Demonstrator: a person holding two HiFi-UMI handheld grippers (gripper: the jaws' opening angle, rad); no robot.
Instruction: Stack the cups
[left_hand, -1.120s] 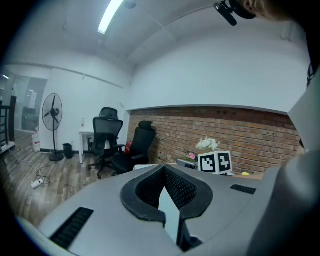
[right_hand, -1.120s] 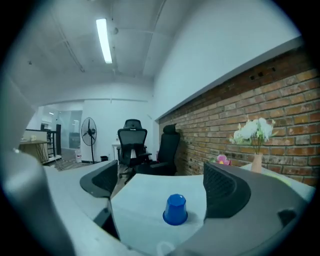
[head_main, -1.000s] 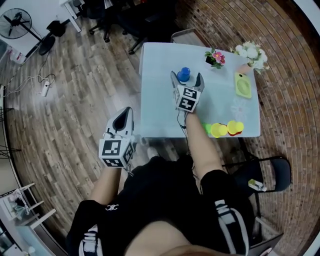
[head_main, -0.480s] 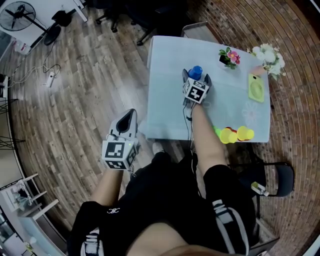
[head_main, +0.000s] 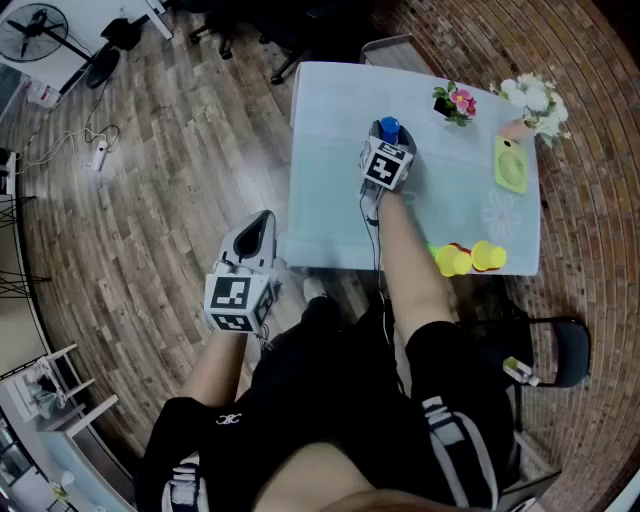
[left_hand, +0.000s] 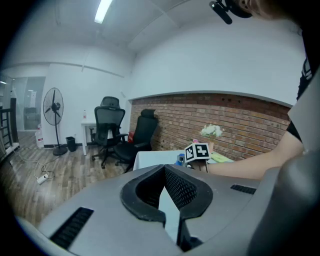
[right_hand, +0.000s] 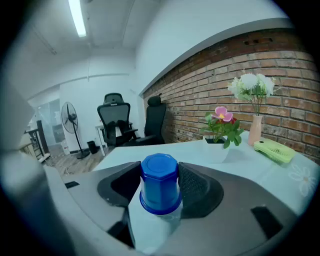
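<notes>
A blue cup (head_main: 389, 127) stands upside down on the pale table (head_main: 330, 200), and my right gripper (head_main: 390, 122) has it between its jaws. In the right gripper view both pads touch the sides of the blue cup (right_hand: 160, 182); the right gripper (right_hand: 160, 169) has just been closing on it. Yellow cups (head_main: 453, 262) lie with a red and a green one at the table's near right edge. My left gripper (head_main: 257, 224) hangs off the table to the left, over the wooden floor, shut and empty, as the left gripper (left_hand: 164, 168) view shows.
A potted pink flower (head_main: 458, 103), a vase of white flowers (head_main: 530, 100) and a light green object (head_main: 510, 165) stand at the table's far right. A black chair (head_main: 555, 345) is by the near right corner. Office chairs stand beyond the table.
My right gripper moved forward and down until the blue cup sat between its jaws, then the jaws narrowed onto the cup. The left gripper has barely moved.
</notes>
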